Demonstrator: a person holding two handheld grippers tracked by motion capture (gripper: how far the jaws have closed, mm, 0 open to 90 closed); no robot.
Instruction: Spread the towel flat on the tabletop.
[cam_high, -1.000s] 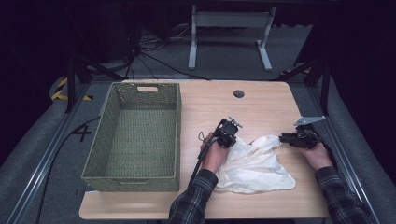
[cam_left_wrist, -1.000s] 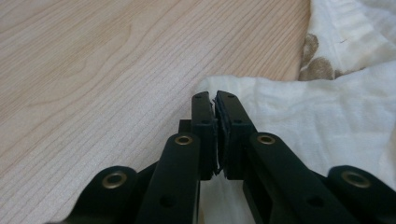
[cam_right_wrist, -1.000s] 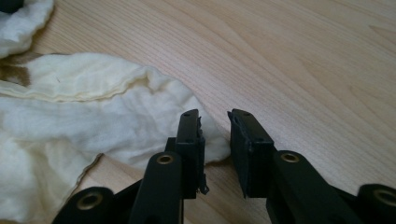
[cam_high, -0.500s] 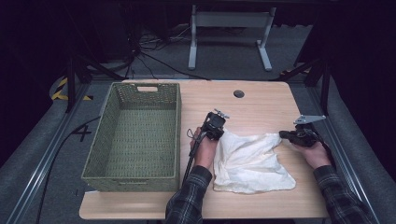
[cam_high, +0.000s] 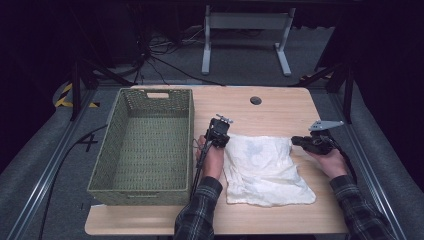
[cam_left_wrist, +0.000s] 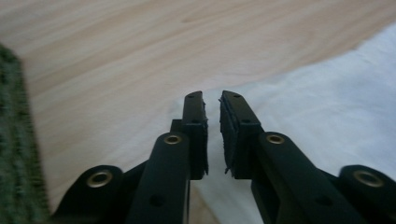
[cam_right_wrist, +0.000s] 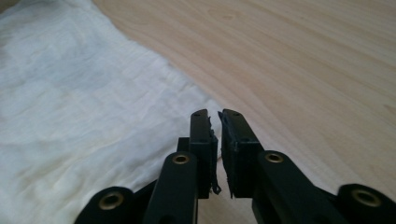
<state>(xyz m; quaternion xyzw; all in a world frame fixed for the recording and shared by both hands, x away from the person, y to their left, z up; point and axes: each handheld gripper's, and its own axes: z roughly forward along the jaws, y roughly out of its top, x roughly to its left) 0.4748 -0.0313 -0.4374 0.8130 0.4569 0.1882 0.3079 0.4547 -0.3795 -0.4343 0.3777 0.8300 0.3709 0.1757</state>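
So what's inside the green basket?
Nothing that shows: the basket has a bare woven floor. Its near wall hides a strip of that floor. The cloth lies beside it on the table.

Cloth (cam_high: 265, 167): white woven fabric, matt, finely creased, soft nap seen at the edge
Worktop (cam_high: 280, 107): pale wood grain, smooth, low sheen
Basket (cam_high: 112, 160): green woven weave, rough, matt
Left gripper (cam_left_wrist: 212, 100): jaws of matt black plastic, brass-coloured rivets, pads roughened at the edges
Right gripper (cam_right_wrist: 214, 116): same black matt finish, pads frayed

Green woven basket (cam_high: 145, 145) on wooden table (cam_high: 280, 107), left side; round grommet hole (cam_high: 256, 100) at far edge.
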